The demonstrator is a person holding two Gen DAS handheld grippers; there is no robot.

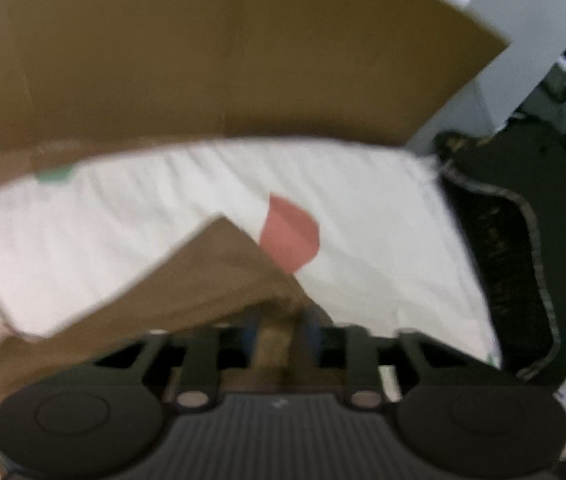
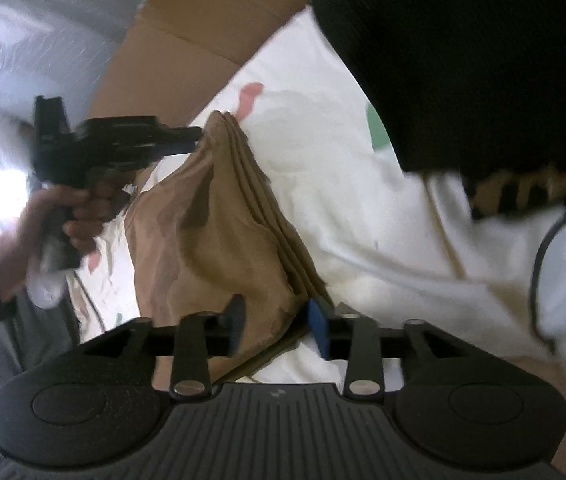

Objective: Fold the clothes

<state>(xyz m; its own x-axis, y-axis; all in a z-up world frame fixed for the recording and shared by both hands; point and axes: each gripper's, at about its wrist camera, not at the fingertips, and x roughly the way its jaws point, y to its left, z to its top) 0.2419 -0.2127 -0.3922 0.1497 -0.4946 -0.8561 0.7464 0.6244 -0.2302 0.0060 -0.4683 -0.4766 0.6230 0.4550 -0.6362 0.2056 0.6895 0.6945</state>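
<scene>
The left hand-held gripper [image 1: 277, 330] has its jaws partly apart, with a corner of the folded tan cloth garment [image 1: 187, 280] between its blue-padded fingers; blur hides whether the pads press on it. From there the garment spreads out ahead and to the left of this hand-held gripper, over a white printed bedsheet [image 1: 363, 200], with a brown cardboard sheet [image 1: 203, 60] standing behind. The right hand-held gripper [image 2: 279, 326] also stands partly open. The garment's lower edge lies between its fingers, and the right blue pad [image 2: 319, 328] looks apart from the fabric. The garment rises ahead of it to the other gripper. A black cloth [image 2: 463, 60] lies to the right.
</scene>
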